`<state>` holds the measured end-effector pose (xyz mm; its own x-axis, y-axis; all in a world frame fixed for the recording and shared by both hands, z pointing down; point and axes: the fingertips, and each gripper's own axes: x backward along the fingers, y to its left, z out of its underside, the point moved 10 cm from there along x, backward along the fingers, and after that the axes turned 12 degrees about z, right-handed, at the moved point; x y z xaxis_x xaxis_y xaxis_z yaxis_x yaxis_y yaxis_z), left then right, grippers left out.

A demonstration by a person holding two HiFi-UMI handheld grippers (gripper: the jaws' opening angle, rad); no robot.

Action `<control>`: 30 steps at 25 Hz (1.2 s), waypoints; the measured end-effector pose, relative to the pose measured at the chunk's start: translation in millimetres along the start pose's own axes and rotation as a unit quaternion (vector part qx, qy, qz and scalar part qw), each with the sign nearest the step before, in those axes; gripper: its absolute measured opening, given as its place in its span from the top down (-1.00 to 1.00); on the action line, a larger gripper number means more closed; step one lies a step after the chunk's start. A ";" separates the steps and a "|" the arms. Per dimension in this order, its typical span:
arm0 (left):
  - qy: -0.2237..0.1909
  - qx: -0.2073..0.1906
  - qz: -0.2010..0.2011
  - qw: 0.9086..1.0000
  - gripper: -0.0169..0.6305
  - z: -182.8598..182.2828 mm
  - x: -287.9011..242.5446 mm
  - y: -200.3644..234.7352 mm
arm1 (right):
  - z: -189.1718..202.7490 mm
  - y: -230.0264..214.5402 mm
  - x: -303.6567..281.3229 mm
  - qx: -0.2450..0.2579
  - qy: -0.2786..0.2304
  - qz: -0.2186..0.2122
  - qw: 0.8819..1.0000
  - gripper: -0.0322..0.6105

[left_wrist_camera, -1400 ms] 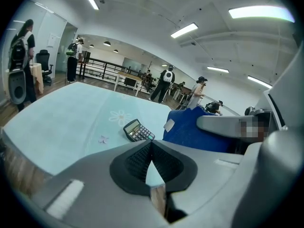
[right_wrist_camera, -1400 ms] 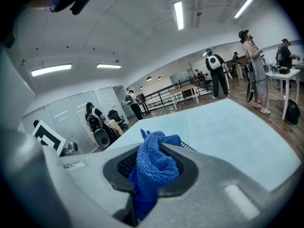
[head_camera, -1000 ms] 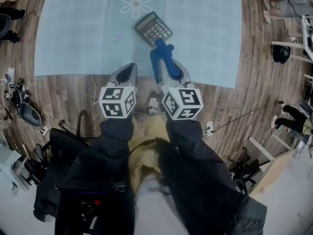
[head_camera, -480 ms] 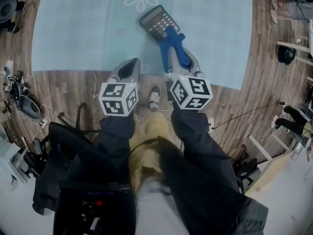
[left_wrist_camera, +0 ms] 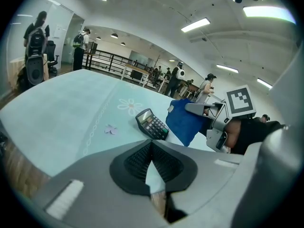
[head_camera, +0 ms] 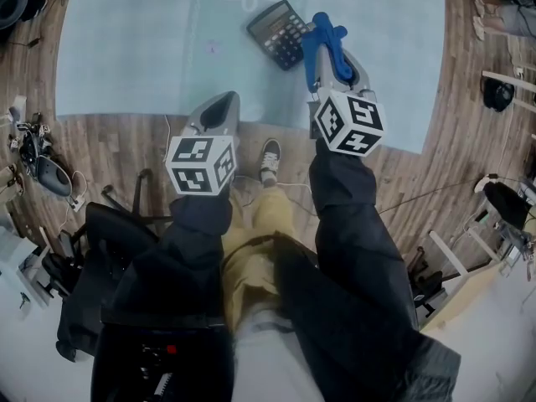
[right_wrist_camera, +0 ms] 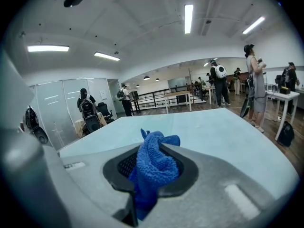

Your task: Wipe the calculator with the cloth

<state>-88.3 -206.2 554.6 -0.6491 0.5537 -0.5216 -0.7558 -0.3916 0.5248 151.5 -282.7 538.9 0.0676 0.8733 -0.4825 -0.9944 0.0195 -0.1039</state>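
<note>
Right gripper holding the cloth point(head_camera: 321, 36) beside the calculator point(head_camera: 280, 32).
At centre left, the left gripper point(head_camera: 222, 107) is hovering at the table point(head_camera: 126, 48) edge, jaws pressed together on nothing. The calculator is lying on the table at top centre. Just right of it, the right gripper point(head_camera: 333, 57) is clamping the bunched cloth.

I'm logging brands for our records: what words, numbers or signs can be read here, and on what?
No text is readable.
Calculator: key legends and display too small to read.
Left marker cube, right marker cube: black-and-white square patterns, no letters.
Cloth: small pale tag, too small to read.
</note>
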 end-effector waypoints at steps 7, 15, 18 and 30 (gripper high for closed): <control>0.000 0.005 -0.009 1.000 0.95 -0.5 6.3 7.6 | 1.2 -1.1 -40.1 0.039 -0.001 0.034 0.999 0.72; 0.005 0.019 -0.020 1.000 0.95 10.6 11.6 19.1 | 29.6 39.7 -70.1 0.042 0.037 -0.026 0.998 0.72; 0.007 0.022 -0.023 0.999 0.95 14.8 16.0 20.1 | 34.3 54.3 -70.8 0.039 0.042 -0.044 0.997 0.72; -0.001 0.030 -0.034 0.999 0.95 20.7 26.1 27.8 | 25.7 106.0 -62.5 0.001 0.031 -0.127 0.991 0.72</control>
<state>-124.5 -187.4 569.5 -0.5964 0.5786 -0.5563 -0.7914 -0.3079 0.5282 39.8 -322.7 580.4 0.3204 0.8082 -0.4942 -0.9449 0.2355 -0.2274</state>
